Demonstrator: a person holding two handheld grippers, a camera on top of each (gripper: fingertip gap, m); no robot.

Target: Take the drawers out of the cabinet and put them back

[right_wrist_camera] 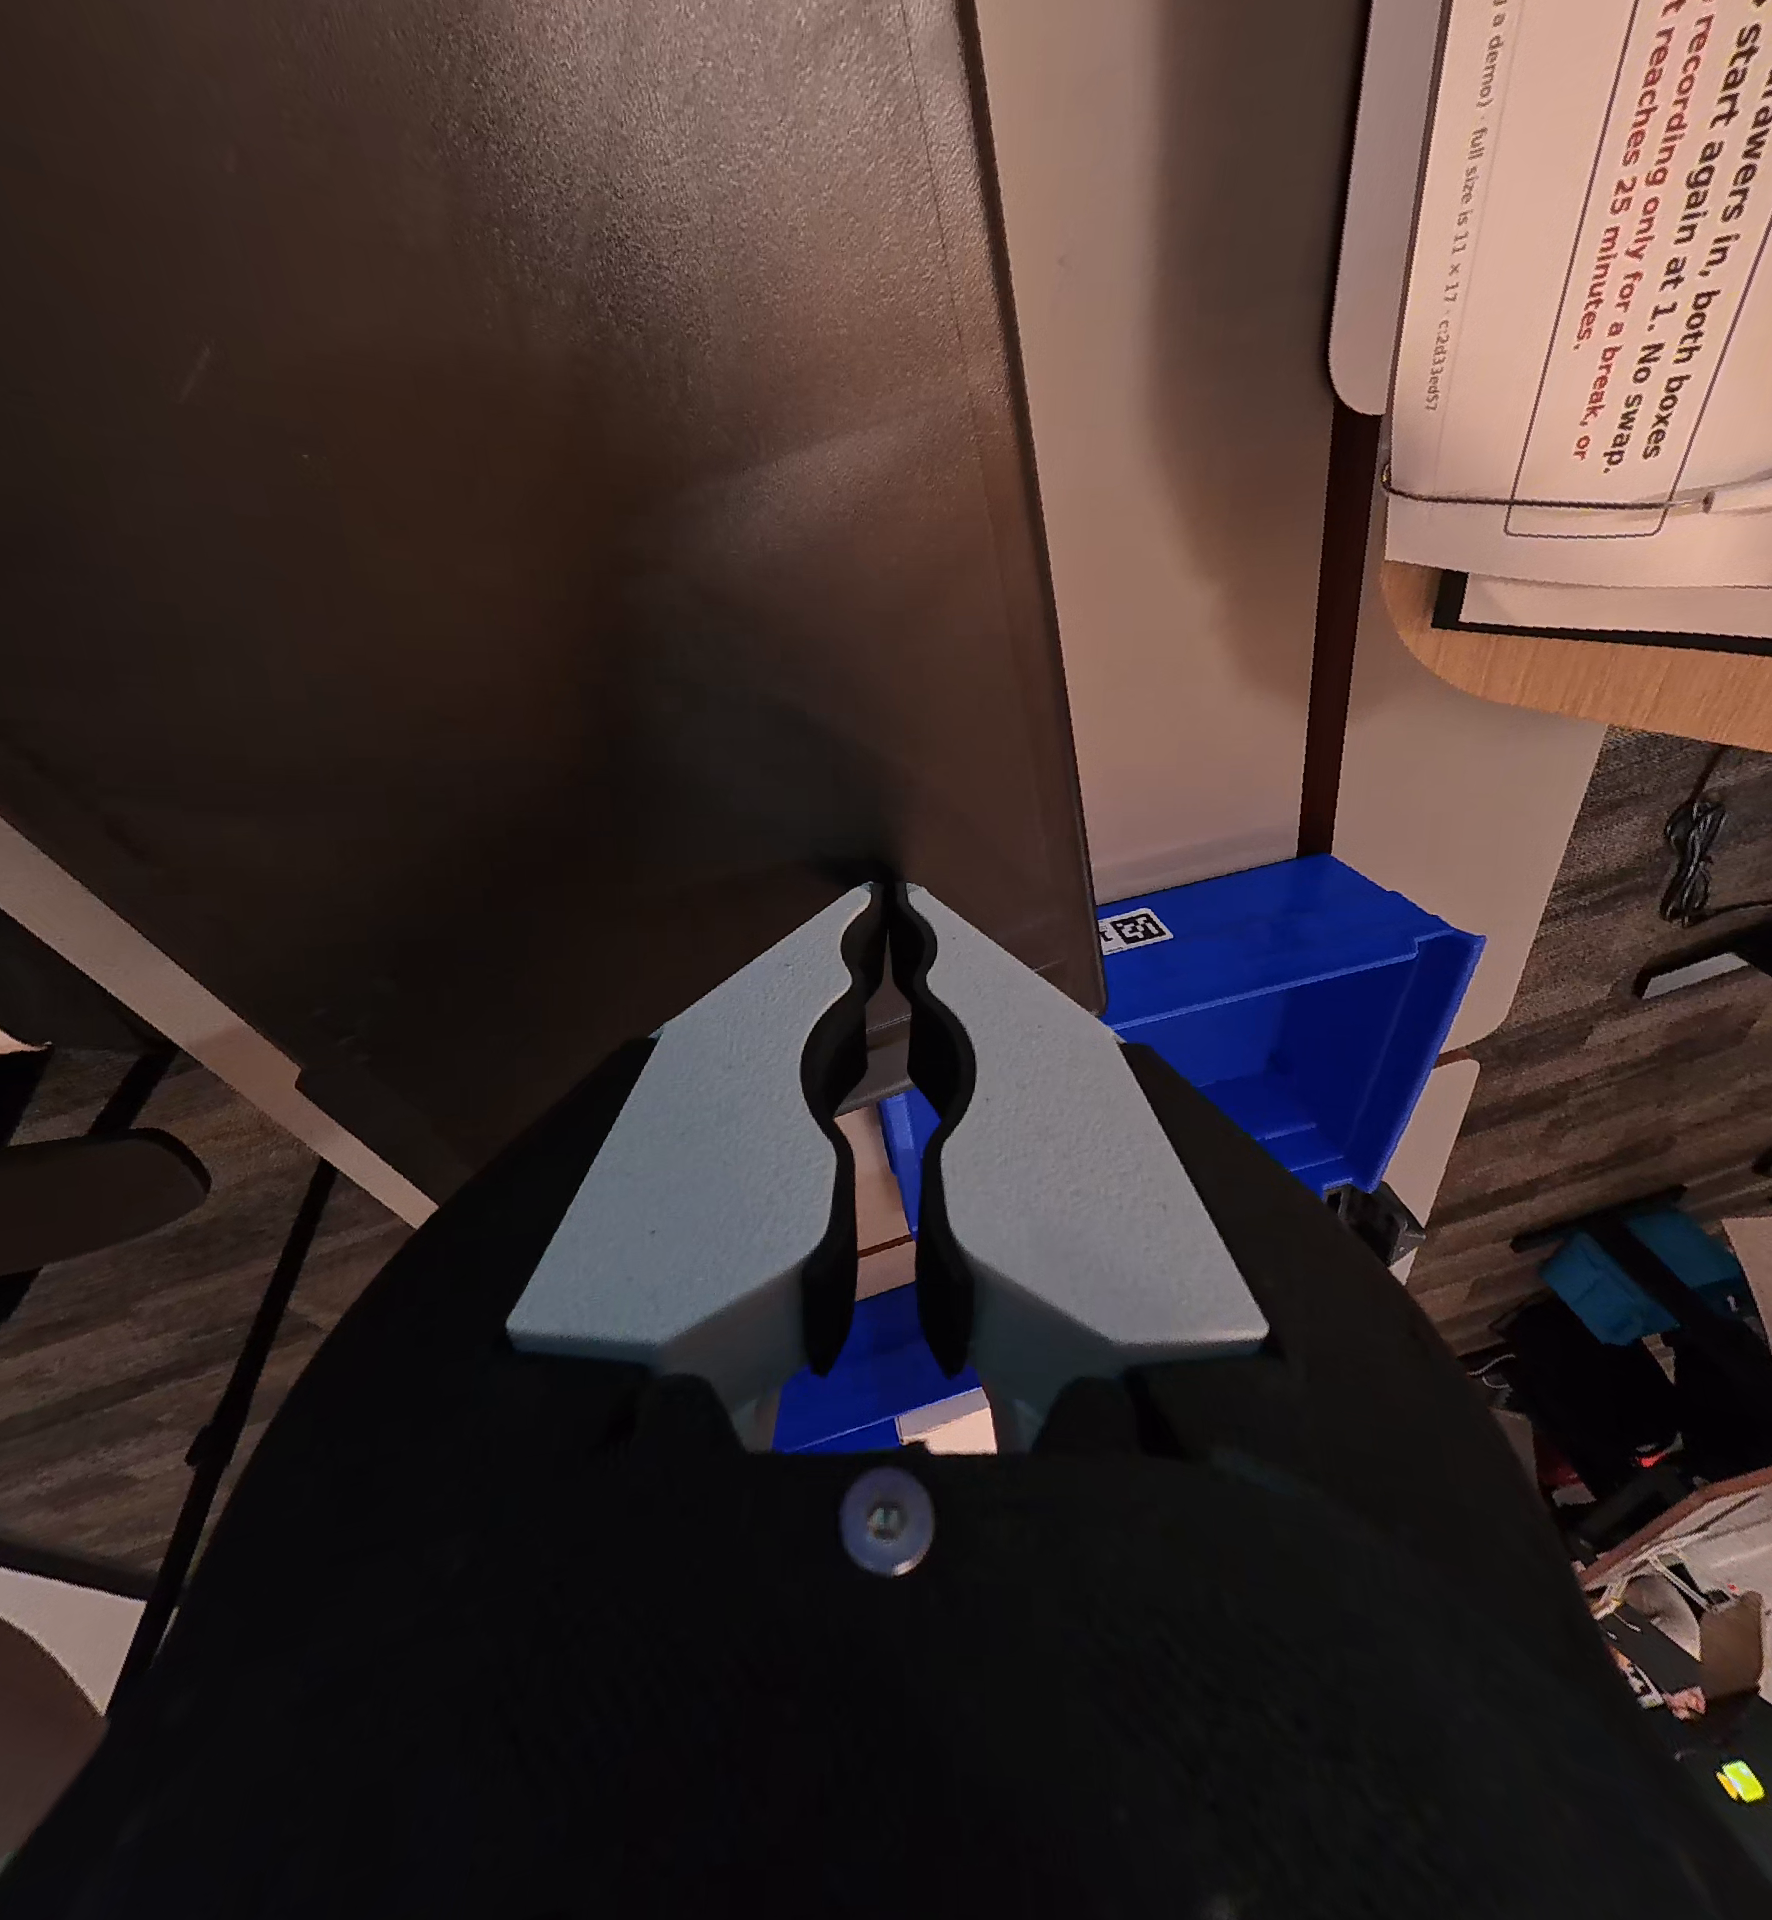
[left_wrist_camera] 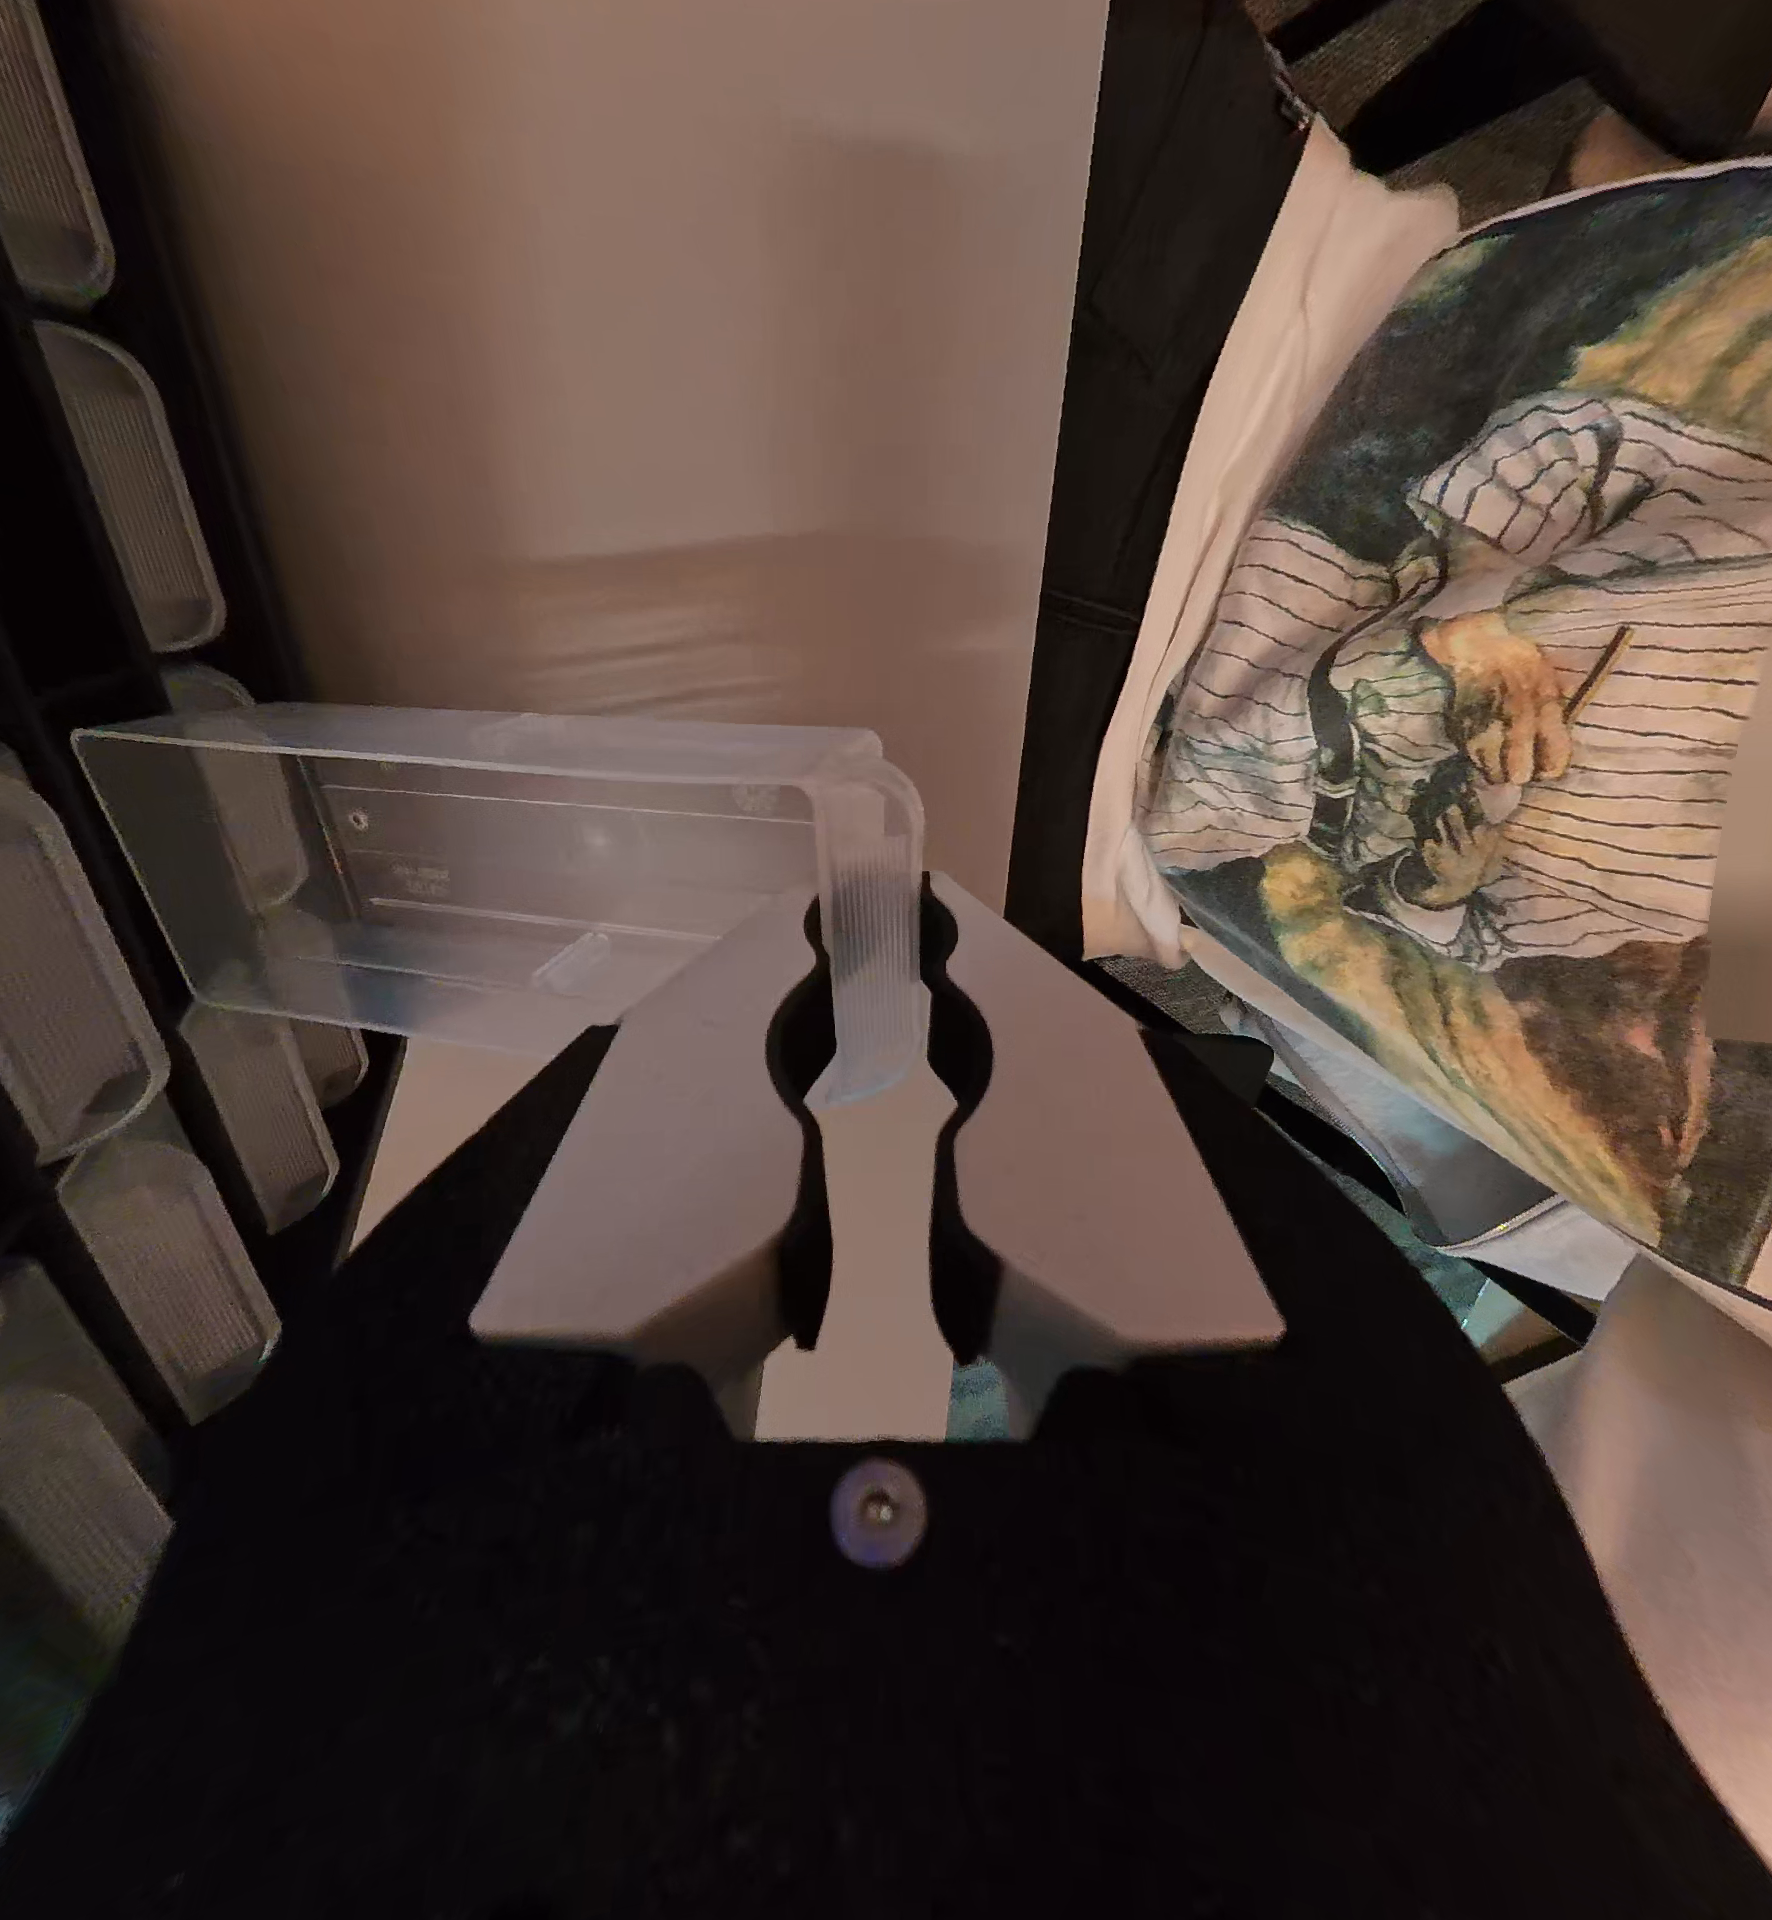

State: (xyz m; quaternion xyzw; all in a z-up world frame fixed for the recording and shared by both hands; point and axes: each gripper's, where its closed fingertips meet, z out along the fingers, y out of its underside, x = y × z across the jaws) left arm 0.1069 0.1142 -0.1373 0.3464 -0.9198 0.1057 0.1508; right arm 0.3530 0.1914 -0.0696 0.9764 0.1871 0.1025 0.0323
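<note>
My left gripper [left_wrist_camera: 871,935] is shut on the ribbed front tab [left_wrist_camera: 866,966] of a clear plastic drawer [left_wrist_camera: 508,862]. The drawer is empty, fully out of the cabinet and held in the air, its length pointing left. The black cabinet [left_wrist_camera: 134,644] stands at the left edge with several clear drawers [left_wrist_camera: 30,935] in their slots. In the right wrist view my right gripper [right_wrist_camera: 889,904] is shut on a thin lower edge of the cabinet's dark side panel [right_wrist_camera: 497,468], which fills the upper left.
A person in a white printed shirt [left_wrist_camera: 1484,675] is close on the right. A beige wall [left_wrist_camera: 601,364] lies behind the drawer. A blue bin [right_wrist_camera: 1277,1018] sits beside the cabinet. A printed sheet [right_wrist_camera: 1609,260] lies on a wooden table; clutter [right_wrist_camera: 1640,1351] covers the floor.
</note>
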